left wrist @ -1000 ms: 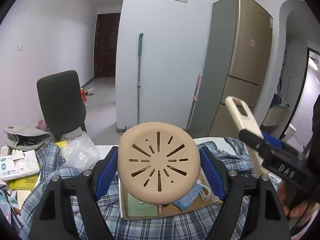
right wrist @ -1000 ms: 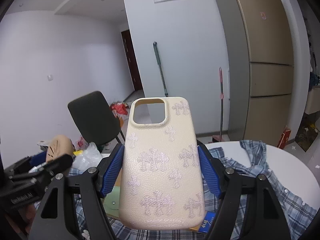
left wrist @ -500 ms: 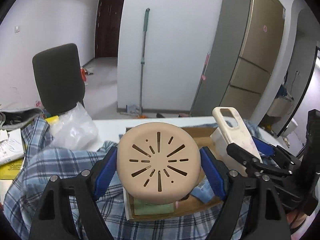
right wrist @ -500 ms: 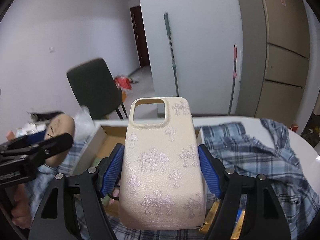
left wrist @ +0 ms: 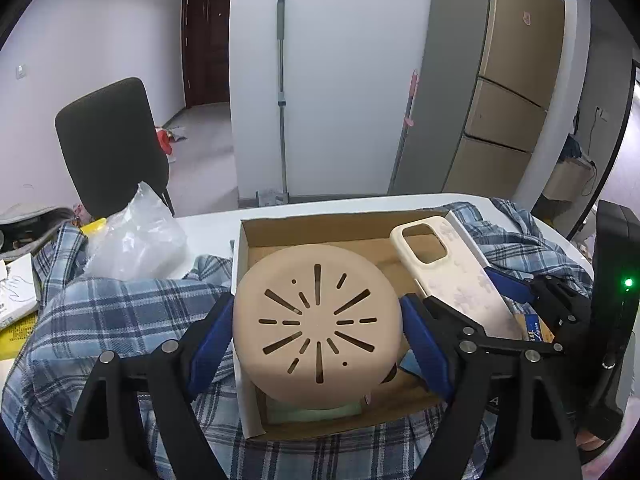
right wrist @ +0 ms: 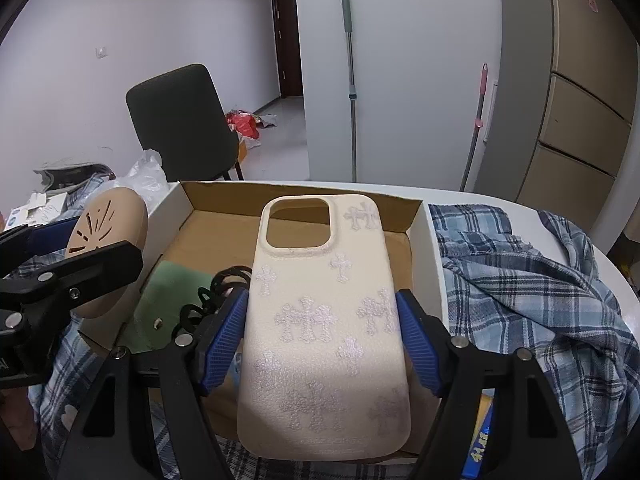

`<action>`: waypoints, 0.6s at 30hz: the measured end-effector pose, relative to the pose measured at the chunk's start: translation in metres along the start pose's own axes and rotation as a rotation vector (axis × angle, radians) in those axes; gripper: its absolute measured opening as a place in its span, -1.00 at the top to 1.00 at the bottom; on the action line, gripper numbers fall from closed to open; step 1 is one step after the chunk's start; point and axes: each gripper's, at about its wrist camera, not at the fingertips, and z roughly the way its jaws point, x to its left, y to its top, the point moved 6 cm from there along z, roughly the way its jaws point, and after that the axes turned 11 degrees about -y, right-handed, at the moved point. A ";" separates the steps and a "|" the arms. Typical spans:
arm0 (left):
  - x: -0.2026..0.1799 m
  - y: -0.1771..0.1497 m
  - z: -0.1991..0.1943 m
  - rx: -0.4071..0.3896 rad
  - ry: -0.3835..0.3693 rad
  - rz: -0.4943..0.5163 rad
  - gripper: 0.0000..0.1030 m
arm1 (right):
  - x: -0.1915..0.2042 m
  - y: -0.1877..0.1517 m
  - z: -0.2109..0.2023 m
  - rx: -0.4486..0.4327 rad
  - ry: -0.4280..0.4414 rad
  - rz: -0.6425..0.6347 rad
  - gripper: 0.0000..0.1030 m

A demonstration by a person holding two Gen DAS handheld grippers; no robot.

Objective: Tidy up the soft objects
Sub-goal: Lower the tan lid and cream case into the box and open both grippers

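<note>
Both hand-held grippers had sunk toward the cardboard box (right wrist: 416, 240), left hand-held gripper (left wrist: 318, 330) grasping a round slotted cover (left wrist: 318, 322), right hand-held gripper (right wrist: 322, 344) grasping a phone case (right wrist: 324, 332), box at twelve o'clock, on a plaid shirt (right wrist: 540, 300).

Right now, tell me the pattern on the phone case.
Cream phone case with pale lilac textured crosses scattered over it; clearest in the right wrist view.

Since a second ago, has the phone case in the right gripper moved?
Yes. The phone case has come down: it earlier stood against the far wall and chair, and now it sits low over the open cardboard box, held in the right gripper.
</note>
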 end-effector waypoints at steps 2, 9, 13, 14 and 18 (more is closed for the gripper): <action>0.000 -0.002 0.003 0.009 0.001 0.000 -0.62 | -0.002 -0.002 0.004 0.004 -0.009 0.005 -0.41; 0.004 -0.009 0.015 0.044 0.007 -0.007 -0.62 | -0.004 -0.008 0.016 0.035 -0.012 0.025 -0.41; 0.005 -0.012 0.020 0.058 0.008 -0.007 -0.66 | -0.003 -0.010 0.017 0.042 -0.006 0.013 -0.60; 0.005 -0.013 0.020 0.059 0.000 -0.009 -0.66 | -0.004 -0.009 0.015 0.038 -0.011 0.012 -0.67; 0.004 -0.010 0.015 0.031 -0.006 -0.020 -0.73 | -0.008 -0.003 0.008 0.000 -0.038 0.027 -0.70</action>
